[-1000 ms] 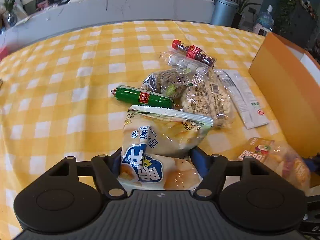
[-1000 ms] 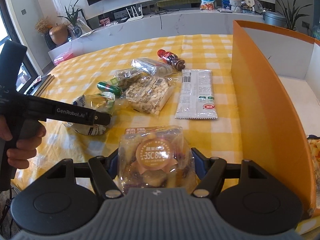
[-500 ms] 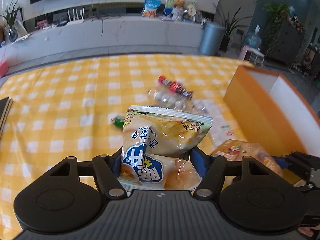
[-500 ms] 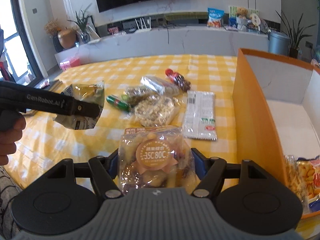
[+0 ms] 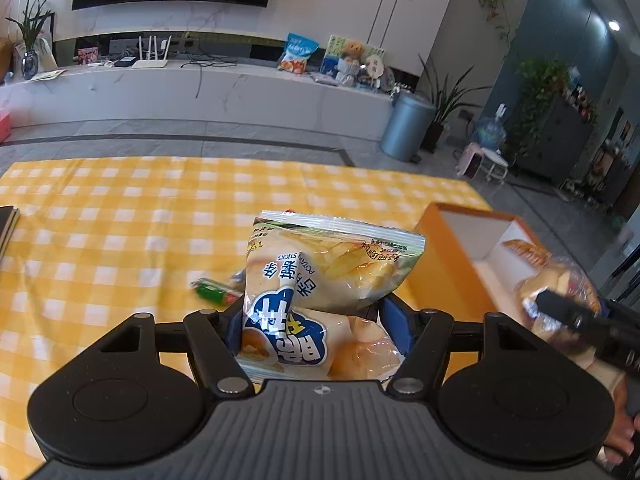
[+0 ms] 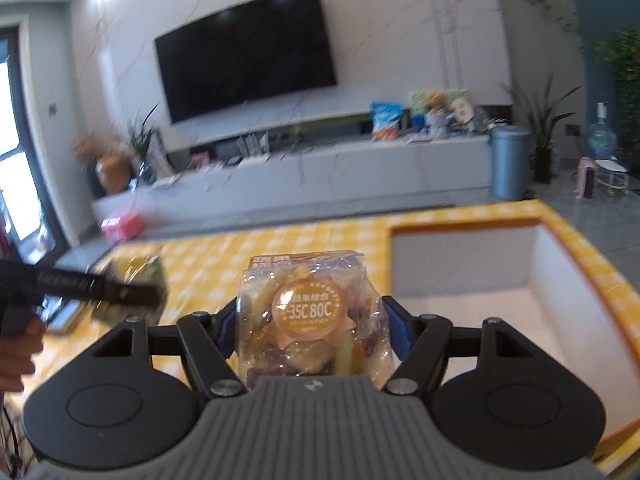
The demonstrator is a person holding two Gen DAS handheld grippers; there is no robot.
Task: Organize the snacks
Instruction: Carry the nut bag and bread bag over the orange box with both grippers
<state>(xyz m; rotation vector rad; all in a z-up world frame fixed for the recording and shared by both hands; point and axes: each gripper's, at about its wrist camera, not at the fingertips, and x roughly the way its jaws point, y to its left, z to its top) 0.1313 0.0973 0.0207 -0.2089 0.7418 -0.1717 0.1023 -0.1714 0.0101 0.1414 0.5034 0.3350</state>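
Left hand-held gripper (image 5: pixel 314 320) clamped on the chips (image 5: pixel 320 280), right hand-held gripper (image 6: pixel 308 324) on the fruit pack (image 6: pixel 308 312). Both held high to clear the box (image 6: pixel 460 264) wall, I reckon.

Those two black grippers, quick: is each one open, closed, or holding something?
Left gripper: closed on the pale yellow foil bag of potato sticks.
Right gripper: closed on the clear plastic pack of mixed dried fruit.
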